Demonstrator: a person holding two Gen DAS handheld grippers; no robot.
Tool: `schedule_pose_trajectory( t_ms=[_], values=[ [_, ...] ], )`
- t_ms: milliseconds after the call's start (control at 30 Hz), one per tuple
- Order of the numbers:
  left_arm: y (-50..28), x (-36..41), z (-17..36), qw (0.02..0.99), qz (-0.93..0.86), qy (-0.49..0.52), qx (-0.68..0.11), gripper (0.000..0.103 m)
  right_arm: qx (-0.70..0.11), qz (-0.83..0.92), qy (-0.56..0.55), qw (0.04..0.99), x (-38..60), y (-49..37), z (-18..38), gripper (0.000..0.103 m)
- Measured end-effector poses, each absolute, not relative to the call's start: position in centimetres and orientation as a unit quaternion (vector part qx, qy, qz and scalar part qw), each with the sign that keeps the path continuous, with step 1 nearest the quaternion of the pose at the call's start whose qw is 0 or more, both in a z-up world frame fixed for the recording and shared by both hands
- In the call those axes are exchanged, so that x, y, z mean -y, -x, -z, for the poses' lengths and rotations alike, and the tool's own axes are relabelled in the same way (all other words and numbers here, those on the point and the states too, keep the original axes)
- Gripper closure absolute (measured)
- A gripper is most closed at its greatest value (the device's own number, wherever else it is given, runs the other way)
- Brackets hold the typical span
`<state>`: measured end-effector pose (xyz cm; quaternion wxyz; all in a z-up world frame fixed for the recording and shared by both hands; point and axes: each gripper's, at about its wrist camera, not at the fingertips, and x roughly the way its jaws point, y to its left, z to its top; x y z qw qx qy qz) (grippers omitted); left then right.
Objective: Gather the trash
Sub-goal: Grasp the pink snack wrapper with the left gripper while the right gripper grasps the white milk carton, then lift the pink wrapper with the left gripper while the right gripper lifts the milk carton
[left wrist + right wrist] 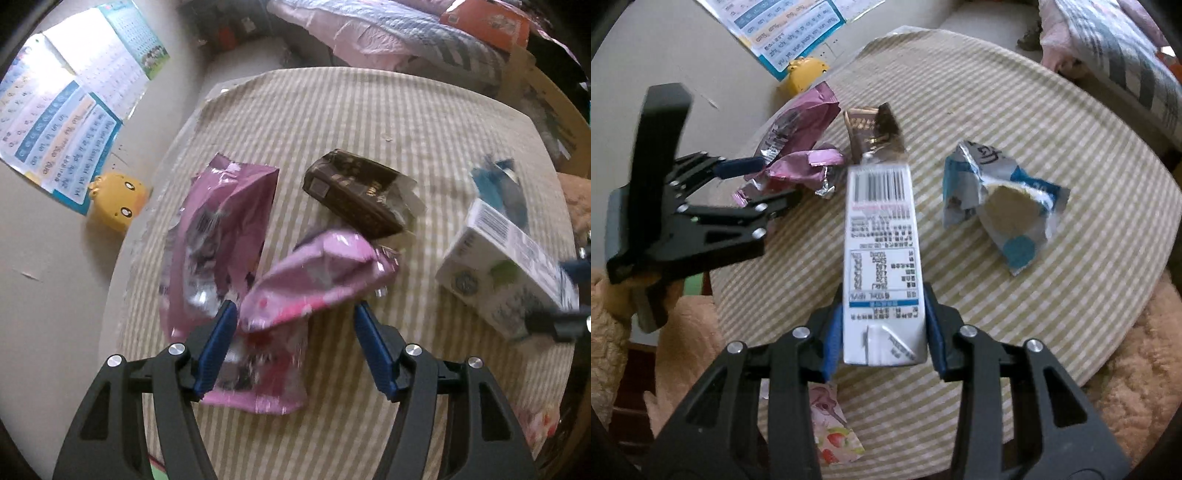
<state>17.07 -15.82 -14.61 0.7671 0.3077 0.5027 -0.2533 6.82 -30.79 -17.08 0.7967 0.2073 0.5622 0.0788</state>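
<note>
A crumpled pink wrapper (pixel 317 280) lies on the striped round table (pixel 369 110). My left gripper (pixel 295 310) stands open around it, and the right pad is clear of the foil. From the right wrist view the same left gripper (pixel 768 181) straddles that pink wrapper (pixel 798 166). My right gripper (pixel 884 332) is shut on the lower end of a white milk carton (pixel 882 251), also seen as the carton (pixel 506 269) at the right. A larger purple bag (pixel 221 229), a brown wrapper (pixel 358 192) and a blue-white crumpled packet (pixel 997 199) lie loose on the cloth.
A yellow duck toy (pixel 118 199) and printed charts (pixel 62 122) sit beyond the table's left edge. Bedding (pixel 388 33) lies behind the table. A strawberry-print scrap (pixel 831 424) rests at the near edge, and fuzzy peach cushions (pixel 1126 369) flank the table.
</note>
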Motion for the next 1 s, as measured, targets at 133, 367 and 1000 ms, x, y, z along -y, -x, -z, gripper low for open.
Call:
schedule_pose_trajectory(
  t_ms=[133,367,1000],
  values=[
    [-17.7,16.8,16.1,0.764,0.224,-0.328,-0.508,0.056,-0.562,-0.085,-0.237,0.788,31.3,-6.9,17.4,0.065],
    [-16.5,15.6,14.6,0.79,0.219,-0.298,-0.489,0.081,-0.566,-0.081,-0.222,0.79,30.8,-7.0,17.3,0.065],
    [-8.6,7.6,7.7,0.85,0.225,-0.04,-0.474,0.083,-0.57,-0.063,-0.213,0.791,30.6,-7.1,17.8,0.043]
  ],
)
